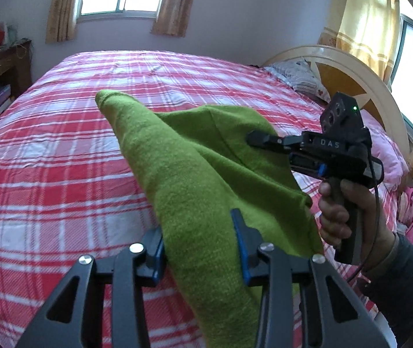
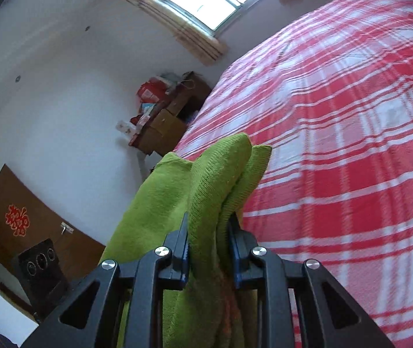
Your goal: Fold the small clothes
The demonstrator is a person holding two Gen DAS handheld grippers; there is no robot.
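A green knit garment [image 1: 194,168] hangs in the air above the bed, held by both grippers. My left gripper [image 1: 199,243] is shut on a thick fold of it at the bottom of the left wrist view. My right gripper [image 1: 252,139], held in a hand, is clamped on the garment's far side there. In the right wrist view my right gripper [image 2: 209,237] is shut on bunched folds of the same green garment [image 2: 206,179], which stick out past the fingers and drape down to the left.
A bed with a red and white plaid cover [image 1: 61,145] lies below. A headboard [image 1: 348,75] and pillows [image 1: 299,75] are at the right. A wooden desk with clutter [image 2: 165,116] stands by the wall past the bed's far edge.
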